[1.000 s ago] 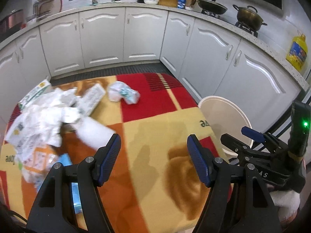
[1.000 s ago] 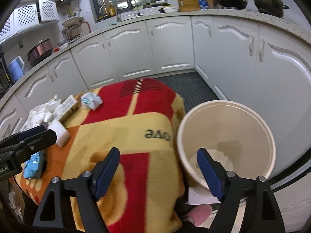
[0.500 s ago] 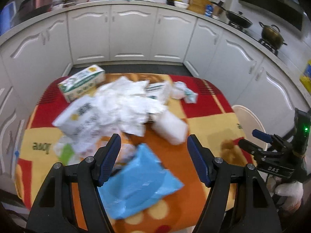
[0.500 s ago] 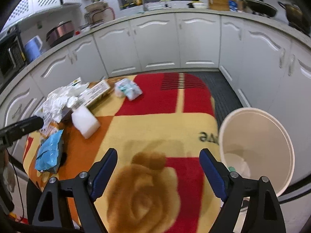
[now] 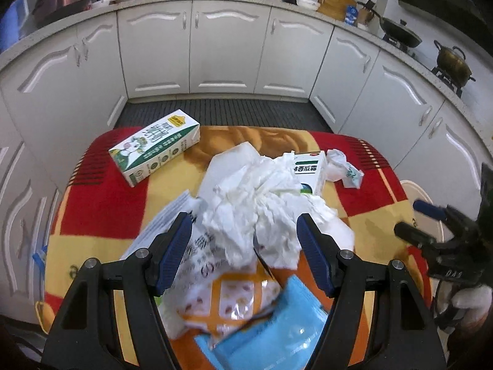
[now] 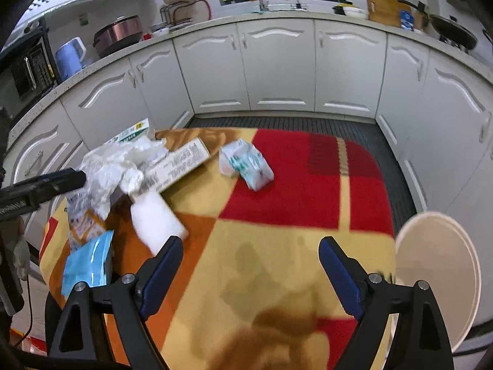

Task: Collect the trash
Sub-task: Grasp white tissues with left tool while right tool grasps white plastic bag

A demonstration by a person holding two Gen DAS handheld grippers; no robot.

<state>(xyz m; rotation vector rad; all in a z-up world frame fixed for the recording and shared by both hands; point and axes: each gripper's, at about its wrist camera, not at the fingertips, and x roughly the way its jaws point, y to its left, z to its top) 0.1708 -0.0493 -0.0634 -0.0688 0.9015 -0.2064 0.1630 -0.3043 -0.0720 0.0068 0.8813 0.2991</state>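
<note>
Trash lies on a table under a red, yellow and orange cloth (image 5: 101, 203). A heap of crumpled white tissue (image 5: 252, 197) sits right in front of my open, empty left gripper (image 5: 245, 246). Below it lie an orange-patterned wrapper (image 5: 234, 299) and a blue packet (image 5: 277, 336). A green-and-white carton (image 5: 154, 146) lies far left, a white box (image 5: 309, 169) and a crumpled wrapper (image 5: 342, 168) to the right. My right gripper (image 6: 251, 265) is open and empty over the cloth (image 6: 277, 262), near a white block (image 6: 155, 219). The crumpled wrapper also shows in the right wrist view (image 6: 246, 163).
A cream round bin (image 6: 437, 274) stands on the floor at the table's right edge. White kitchen cabinets (image 5: 228, 52) curve around the table, with a dark floor mat (image 5: 222, 112) between. The left gripper's finger shows at the left of the right wrist view (image 6: 43, 185).
Both grippers have swung left, away from the bin. The left one now faces the tissue heap closely; the right one now looks over the table instead of into the bin.
</note>
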